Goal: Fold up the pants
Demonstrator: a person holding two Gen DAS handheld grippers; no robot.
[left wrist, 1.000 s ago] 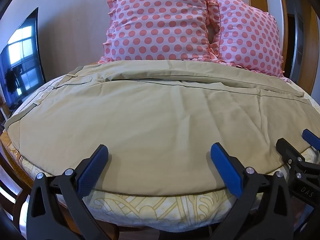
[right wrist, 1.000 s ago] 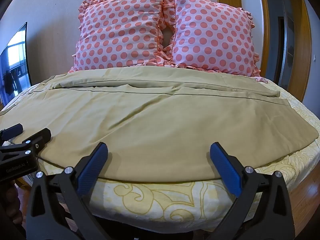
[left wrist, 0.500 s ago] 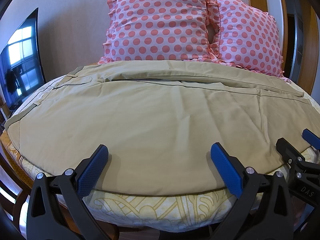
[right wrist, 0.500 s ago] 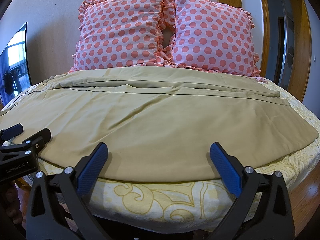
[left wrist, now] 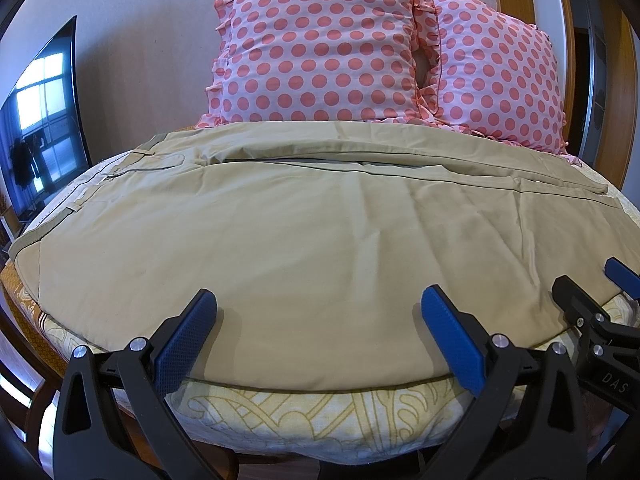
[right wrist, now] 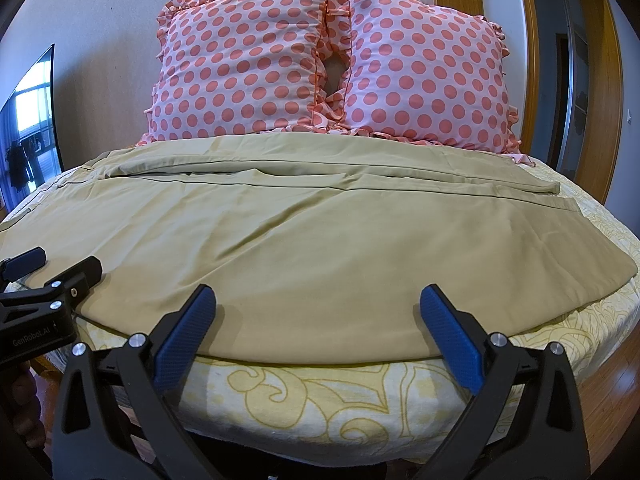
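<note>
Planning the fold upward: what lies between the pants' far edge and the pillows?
Nothing: the pants run right up to the pillows, their far edge hiding the pillows' bottoms. Both views show it.

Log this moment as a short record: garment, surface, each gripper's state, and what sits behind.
garment: khaki pants, spread flat, waistband toward the left
surface: bed with yellow patterned cover
left gripper: open, at the pants' near edge, holding nothing
right gripper: open, at the near edge, holding nothing
behind: two pink polka-dot pillows against the wall
far left: dark screen reflecting a window
fold: not begun
</note>
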